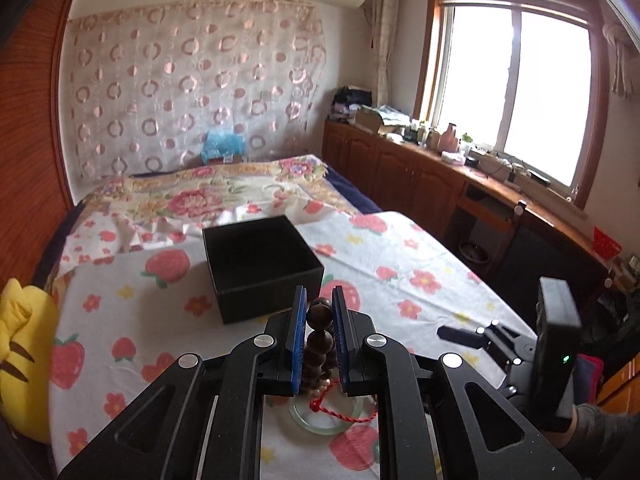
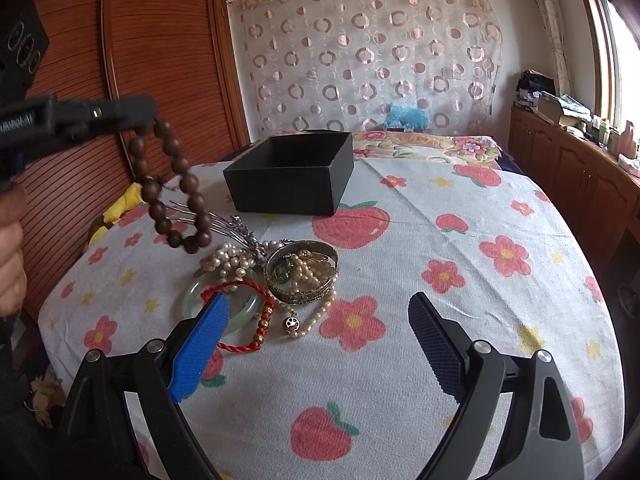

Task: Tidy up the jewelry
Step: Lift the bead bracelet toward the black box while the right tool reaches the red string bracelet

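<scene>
My left gripper [image 1: 319, 300] is shut on a brown wooden bead bracelet [image 1: 318, 344] and holds it in the air above the jewelry pile; in the right wrist view the bracelet [image 2: 176, 184] hangs from the left gripper [image 2: 138, 114] at the upper left. An open black box [image 1: 260, 264] stands on the cloth just beyond it, also in the right wrist view [image 2: 292, 174]. My right gripper [image 2: 320, 312] is open and empty, low over the cloth beside the pile: a jade bangle [image 2: 244, 312], a red cord bracelet [image 2: 248, 344], pearls [image 2: 228, 260] and a silver bangle [image 2: 304, 280].
The table carries a strawberry and flower cloth [image 2: 460, 280]. A silver hair comb [image 2: 224, 224] lies behind the pile. A yellow plush [image 1: 20, 360] sits at the left edge. A bed [image 1: 208, 192] lies behind, wooden cabinets [image 1: 400, 168] run along the right under the window.
</scene>
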The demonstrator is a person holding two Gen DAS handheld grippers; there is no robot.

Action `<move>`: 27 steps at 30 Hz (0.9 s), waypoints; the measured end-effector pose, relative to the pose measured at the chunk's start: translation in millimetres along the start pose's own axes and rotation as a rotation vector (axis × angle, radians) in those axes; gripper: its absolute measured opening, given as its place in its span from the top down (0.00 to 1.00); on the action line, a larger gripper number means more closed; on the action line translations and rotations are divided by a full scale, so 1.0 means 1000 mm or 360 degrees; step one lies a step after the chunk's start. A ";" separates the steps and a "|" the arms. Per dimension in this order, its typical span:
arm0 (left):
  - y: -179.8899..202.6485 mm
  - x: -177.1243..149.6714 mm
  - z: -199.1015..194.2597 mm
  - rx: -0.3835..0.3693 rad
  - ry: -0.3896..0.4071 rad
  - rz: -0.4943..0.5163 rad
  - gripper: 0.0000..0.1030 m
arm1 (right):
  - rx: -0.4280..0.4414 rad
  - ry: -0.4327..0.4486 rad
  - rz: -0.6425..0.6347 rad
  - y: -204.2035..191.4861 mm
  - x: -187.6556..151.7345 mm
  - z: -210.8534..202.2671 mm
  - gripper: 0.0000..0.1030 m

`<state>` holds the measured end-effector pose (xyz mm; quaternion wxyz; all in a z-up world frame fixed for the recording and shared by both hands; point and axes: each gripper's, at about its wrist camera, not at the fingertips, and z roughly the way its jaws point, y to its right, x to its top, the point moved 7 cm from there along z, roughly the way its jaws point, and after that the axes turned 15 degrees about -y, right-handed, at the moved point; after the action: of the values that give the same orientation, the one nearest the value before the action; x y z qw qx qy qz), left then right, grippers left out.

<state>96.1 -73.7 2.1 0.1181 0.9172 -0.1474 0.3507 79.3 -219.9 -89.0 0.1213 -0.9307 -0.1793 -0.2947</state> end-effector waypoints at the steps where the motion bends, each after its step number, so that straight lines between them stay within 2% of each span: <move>1: -0.001 0.002 -0.003 0.0005 0.0011 0.0001 0.88 | -0.0002 -0.0002 -0.0005 0.000 0.000 0.000 0.10; 4: -0.005 0.004 -0.012 0.0023 0.0039 -0.0008 0.88 | 0.0005 -0.0019 -0.0030 -0.003 0.001 0.002 0.11; 10: -0.021 0.001 -0.026 0.0055 0.0083 -0.0052 0.88 | 0.0084 -0.0135 -0.0102 -0.017 0.002 0.011 0.39; 15: -0.034 -0.007 -0.029 0.0062 0.0090 -0.0096 0.88 | 0.0120 -0.0242 -0.0198 -0.033 0.001 0.023 0.67; 17: -0.037 -0.012 -0.027 0.0065 0.0082 -0.0112 0.88 | 0.0108 -0.0274 -0.0235 -0.037 -0.001 0.028 0.73; 20: -0.040 -0.019 -0.023 0.0054 0.0063 -0.0132 0.88 | 0.0084 -0.0325 -0.0256 -0.041 -0.003 0.035 0.78; 25: -0.043 -0.026 -0.017 0.0051 0.0043 -0.0150 0.88 | 0.0046 -0.0382 -0.0283 -0.042 -0.005 0.043 0.79; 26: -0.043 -0.027 -0.017 0.0049 0.0041 -0.0152 0.88 | 0.0046 -0.0381 -0.0284 -0.041 -0.004 0.043 0.81; 27: -0.043 -0.027 -0.016 0.0048 0.0040 -0.0153 0.88 | 0.0036 -0.0385 -0.0293 -0.042 -0.004 0.044 0.89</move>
<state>81.9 -23.3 -9.4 0.1229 0.9205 -0.0964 0.3582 81.5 -168.9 -121.0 0.0817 -0.9377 -0.2804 -0.1883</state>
